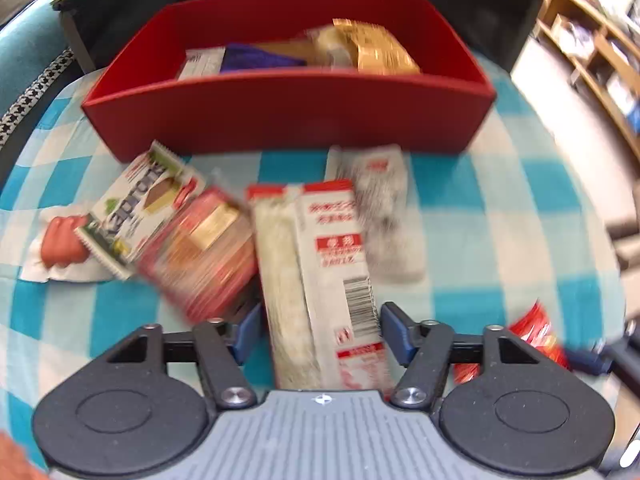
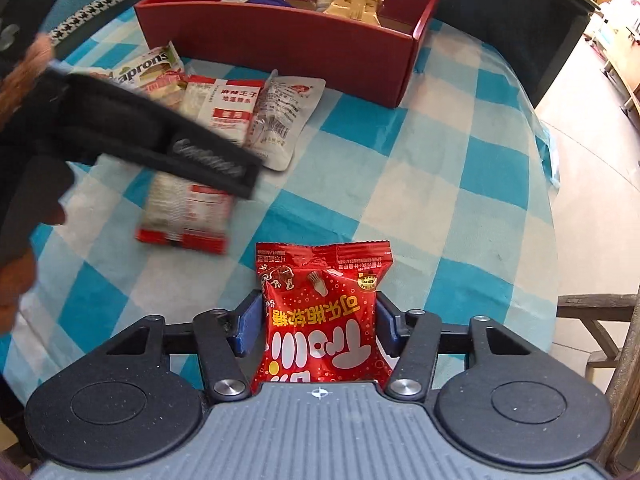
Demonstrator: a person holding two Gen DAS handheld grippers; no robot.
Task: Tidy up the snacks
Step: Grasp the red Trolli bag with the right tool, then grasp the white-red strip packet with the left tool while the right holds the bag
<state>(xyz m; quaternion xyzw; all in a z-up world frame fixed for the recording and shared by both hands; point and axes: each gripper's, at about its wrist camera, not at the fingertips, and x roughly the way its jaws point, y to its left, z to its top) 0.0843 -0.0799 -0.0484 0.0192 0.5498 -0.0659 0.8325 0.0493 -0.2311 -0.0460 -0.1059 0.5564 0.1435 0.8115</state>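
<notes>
My right tongs (image 2: 318, 326) point down at the checked cloth (image 2: 460, 184), and the red candy bag (image 2: 322, 312) sits between the blue pads, both sides pressed against it: that one is gripped. My left tongs (image 1: 320, 332) hang over the long white noodle packet (image 1: 320, 272), pads on either side of it; the picture is blurred, so I cannot tell whether they press on it or stand just off it.

Round that packet lies a small heap: a green-and-white wafer pack (image 1: 140, 204), a red-and-gold pack (image 1: 204, 244) leaning on it, a pale pouch (image 1: 384, 216) on the far side, and a small wrapper with a red picture (image 1: 60, 248) at the edge.

Beyond them stands the red box (image 1: 288, 120), with a gold packet (image 1: 380, 48), something purple (image 1: 256, 58) and a white pack (image 1: 202, 64) inside.
</notes>
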